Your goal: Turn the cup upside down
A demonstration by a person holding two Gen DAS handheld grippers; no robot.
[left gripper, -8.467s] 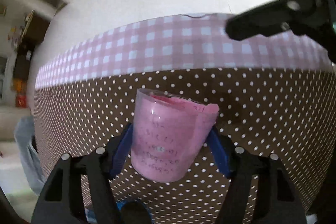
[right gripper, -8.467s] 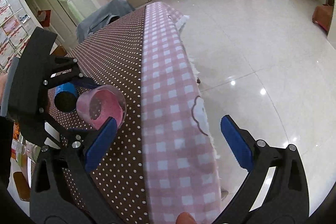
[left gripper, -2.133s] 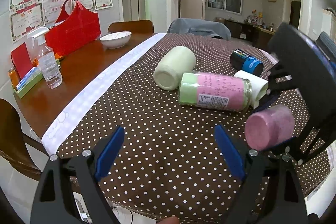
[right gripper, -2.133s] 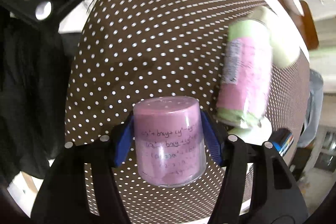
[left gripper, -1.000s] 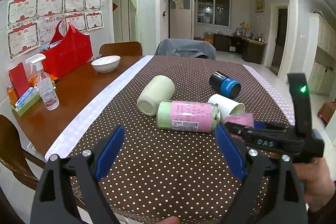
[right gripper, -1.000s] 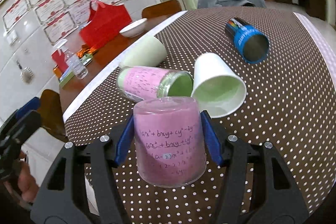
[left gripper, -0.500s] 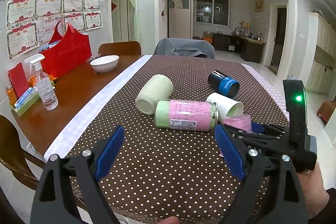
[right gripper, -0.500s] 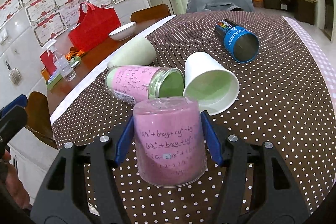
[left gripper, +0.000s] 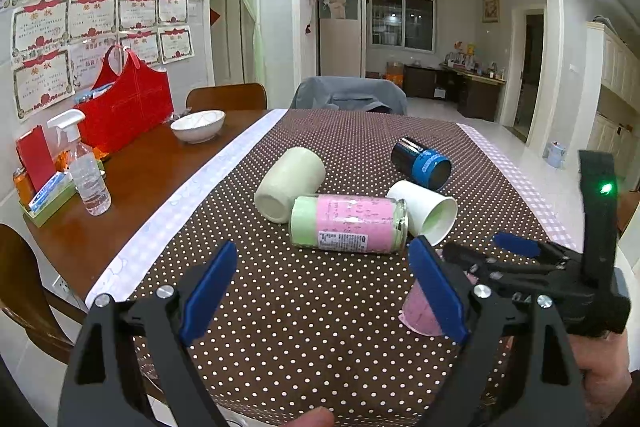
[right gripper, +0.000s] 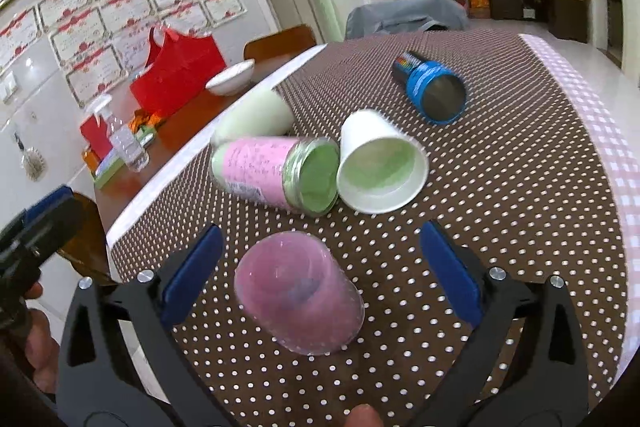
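Observation:
The pink plastic cup point(right gripper: 298, 301) stands upside down on the brown dotted tablecloth point(right gripper: 520, 187), mouth down and base up. My right gripper point(right gripper: 320, 267) is open, its blue pads on either side of the cup and apart from it. In the left wrist view the cup point(left gripper: 418, 311) shows partly behind my left gripper's right finger. My left gripper point(left gripper: 320, 291) is open and empty over the near part of the table. The right gripper point(left gripper: 520, 263) shows there at the right, above the cup.
Lying on their sides beyond the cup are a pink-and-green glass jar point(right gripper: 280, 173), a white paper cup point(right gripper: 380, 165), a pale green cup point(right gripper: 256, 119) and a blue can point(right gripper: 434, 93). A white bowl point(left gripper: 198, 125), spray bottle point(left gripper: 86, 171) and red bag point(left gripper: 124, 107) stand at the left.
My right gripper has opened and let go of the pink cup, which now stands upside down on the cloth. The gripper has risen and tilted down over it. The left gripper has barely moved.

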